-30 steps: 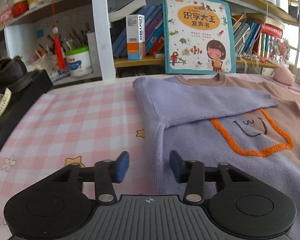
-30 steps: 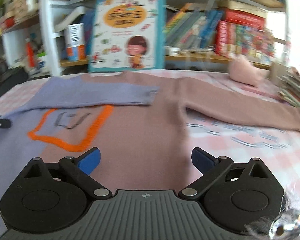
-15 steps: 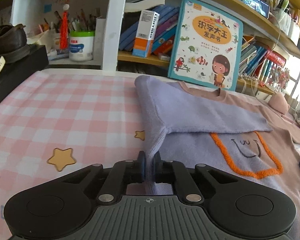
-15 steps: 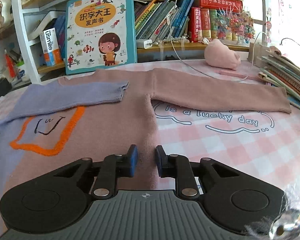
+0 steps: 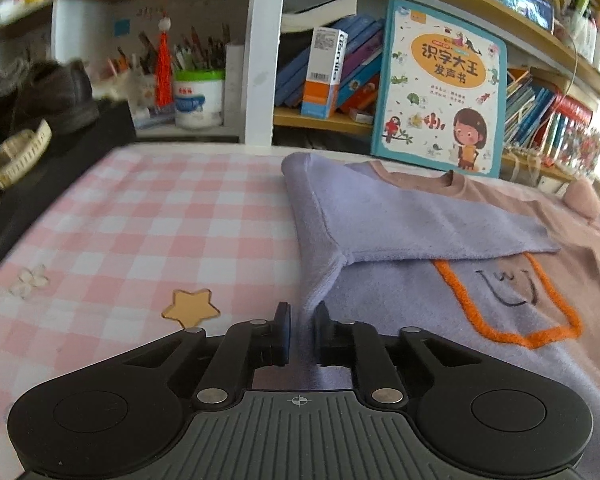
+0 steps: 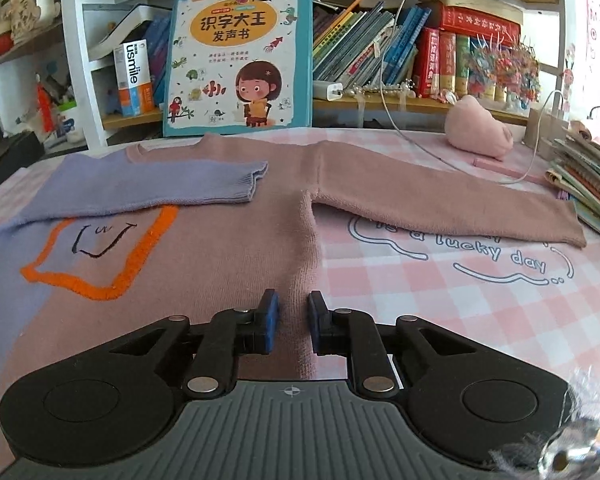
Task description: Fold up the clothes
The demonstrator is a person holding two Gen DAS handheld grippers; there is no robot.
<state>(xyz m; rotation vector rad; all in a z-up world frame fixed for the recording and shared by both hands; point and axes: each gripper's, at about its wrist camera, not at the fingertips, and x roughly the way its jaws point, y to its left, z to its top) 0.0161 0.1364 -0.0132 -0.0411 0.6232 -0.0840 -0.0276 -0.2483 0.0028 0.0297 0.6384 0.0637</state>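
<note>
Left hand-held gripper (image 5: 300, 330) opening around sweater (image 5: 420, 300) edge; right hand-held gripper (image 6: 290, 322) pinching opposite edge.

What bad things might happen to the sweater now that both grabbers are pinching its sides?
The left gripper is opening on the sweater edge, so its side might slip free. The folded purple sleeve lies loose on top and may slide off if the sweater gets lifted. The pink sleeve is spread out near the white cable and might drag it.

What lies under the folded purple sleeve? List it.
The purple sleeve lies across the sweater, covering its chest and the top edge of the orange outline. Whatever else is beneath stays hidden.
</note>
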